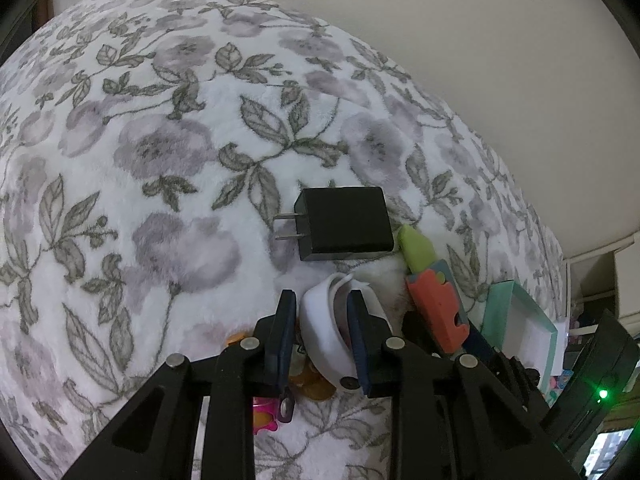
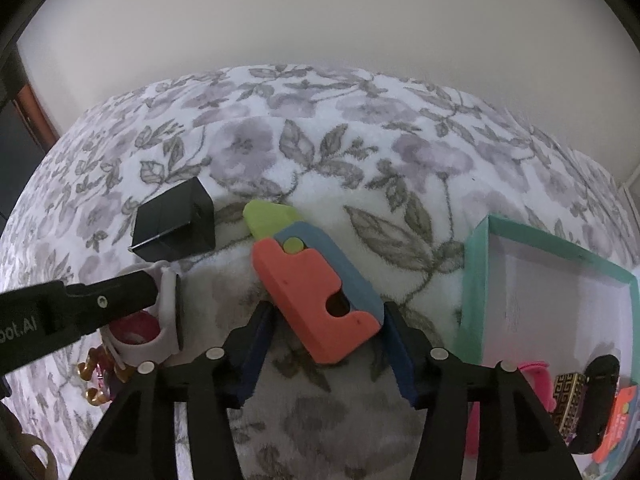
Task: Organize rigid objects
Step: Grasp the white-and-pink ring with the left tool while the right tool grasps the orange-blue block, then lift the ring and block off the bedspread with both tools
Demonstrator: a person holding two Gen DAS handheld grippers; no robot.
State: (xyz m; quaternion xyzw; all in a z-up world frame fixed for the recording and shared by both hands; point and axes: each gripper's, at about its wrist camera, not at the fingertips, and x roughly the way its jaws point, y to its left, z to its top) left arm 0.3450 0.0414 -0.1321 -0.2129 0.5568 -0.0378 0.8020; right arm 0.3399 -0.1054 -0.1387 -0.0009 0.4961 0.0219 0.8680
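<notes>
My left gripper (image 1: pixel 322 316) is shut on the wall of a white plastic ring (image 1: pixel 320 332), one blue finger inside it and one outside. The same ring (image 2: pixel 168 320) shows at the left of the right wrist view. A black plug charger (image 1: pixel 344 224) (image 2: pixel 172 220) lies on the blanket just beyond it. My right gripper (image 2: pixel 326 316) straddles the lower end of an orange, blue and green toy knife (image 2: pixel 316 292) (image 1: pixel 436 296). The knife rests on the blanket, and a small gap shows at the left finger, so the jaws are open.
A floral fleece blanket (image 1: pixel 160 160) covers the surface. A teal-rimmed box (image 2: pixel 476 280) (image 1: pixel 496 304) sits to the right with a pink item (image 2: pixel 532 372), a black-and-gold piece (image 2: pixel 568 404) and a black item (image 2: pixel 600 392) inside. Pink and gold trinkets (image 1: pixel 316 390) lie under the left gripper.
</notes>
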